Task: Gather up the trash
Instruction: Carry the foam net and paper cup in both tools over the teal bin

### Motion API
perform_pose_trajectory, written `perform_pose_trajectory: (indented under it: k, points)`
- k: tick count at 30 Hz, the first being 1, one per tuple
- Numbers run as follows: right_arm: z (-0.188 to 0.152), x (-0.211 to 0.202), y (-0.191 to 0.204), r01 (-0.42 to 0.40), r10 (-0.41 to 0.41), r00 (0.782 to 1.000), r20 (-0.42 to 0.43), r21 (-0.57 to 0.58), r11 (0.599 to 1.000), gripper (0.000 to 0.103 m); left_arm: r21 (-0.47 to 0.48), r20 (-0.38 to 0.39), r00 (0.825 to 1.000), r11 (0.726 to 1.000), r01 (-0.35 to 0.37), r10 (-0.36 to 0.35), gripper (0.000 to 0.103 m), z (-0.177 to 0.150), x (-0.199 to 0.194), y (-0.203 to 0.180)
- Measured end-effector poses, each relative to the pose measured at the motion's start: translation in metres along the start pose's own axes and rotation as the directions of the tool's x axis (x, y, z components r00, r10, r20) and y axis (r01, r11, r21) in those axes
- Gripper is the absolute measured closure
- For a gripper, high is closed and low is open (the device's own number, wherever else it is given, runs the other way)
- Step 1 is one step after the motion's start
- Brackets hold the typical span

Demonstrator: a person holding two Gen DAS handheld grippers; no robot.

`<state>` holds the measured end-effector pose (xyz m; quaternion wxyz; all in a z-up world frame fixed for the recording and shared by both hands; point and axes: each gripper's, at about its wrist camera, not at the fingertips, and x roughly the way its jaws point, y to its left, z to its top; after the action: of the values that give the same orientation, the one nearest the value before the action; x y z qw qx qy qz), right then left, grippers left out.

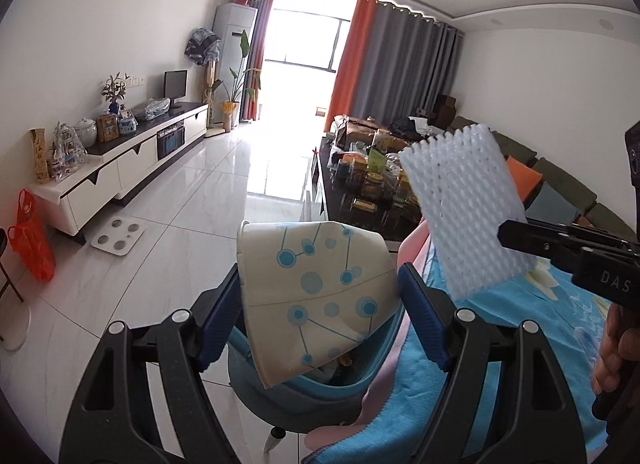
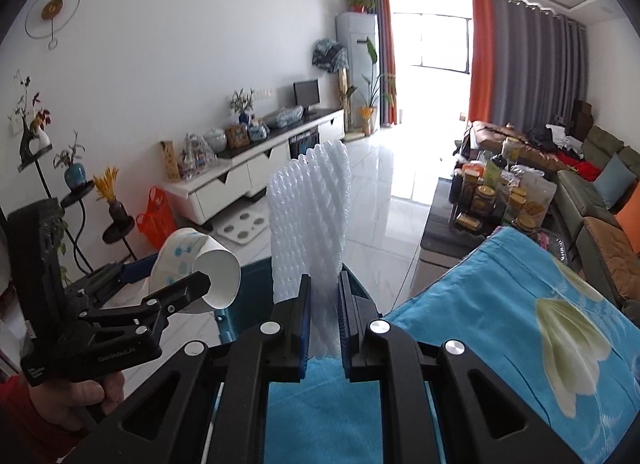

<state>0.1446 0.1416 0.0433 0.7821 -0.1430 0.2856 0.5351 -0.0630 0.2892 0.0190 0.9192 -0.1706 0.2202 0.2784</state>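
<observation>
The paper cup, cream with blue dots and lines, is clamped between the blue pads of the left gripper, whose jaws stand wide to span its crushed body; in the right wrist view the cup's white mouth faces the camera and it hangs tilted just above the bin's rim. The bin, a teal tub with something dark inside, sits directly under the cup and against the edge of the blue towel. The white foam net stands upright in the right gripper, whose jaws are squeezed nearly together on its lower end; from the left wrist view the net is up and to the right of the bin, over the towel, with the right gripper's black fingers pinching its edge. A hand grips the left tool's handle, left of the bin. The towel, printed with pale leaves, lies right of the bin. Beyond the bin stretches a glossy white floor, with a white scale and an orange bag to the bin's far left by a long cabinet, and a cluttered dark table beyond the towel.
</observation>
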Motion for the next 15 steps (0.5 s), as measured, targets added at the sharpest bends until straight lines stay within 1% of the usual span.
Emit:
perform_pose_trajectory:
  k: [1,4,9,15]
  points:
    - [0.001,0.008,-0.001,-0.004,0.004,1.000,-0.015,-0.001,1.000,0.092,0.000,-0.008,1.000,1.000,0.000,0.000,0.027,0.005,0.013,-0.002]
    - [0.002,0.023,-0.003,-0.016,0.016,0.999,-0.041,0.004,1.000,0.092,0.004,-0.024,1.000,1.000,0.001,-0.001,0.027,0.005,0.025,0.000]
    - [0.004,0.049,-0.005,-0.027,0.028,0.995,-0.091,0.011,1.000,0.092,0.002,-0.064,0.998,1.000,0.002,-0.002,0.027,0.008,0.068,0.001]
    - [0.005,0.080,-0.008,-0.034,0.036,0.988,-0.151,0.011,0.999,0.092,0.010,-0.113,0.994,1.000,-0.001,0.002,0.027,0.001,0.105,-0.002]
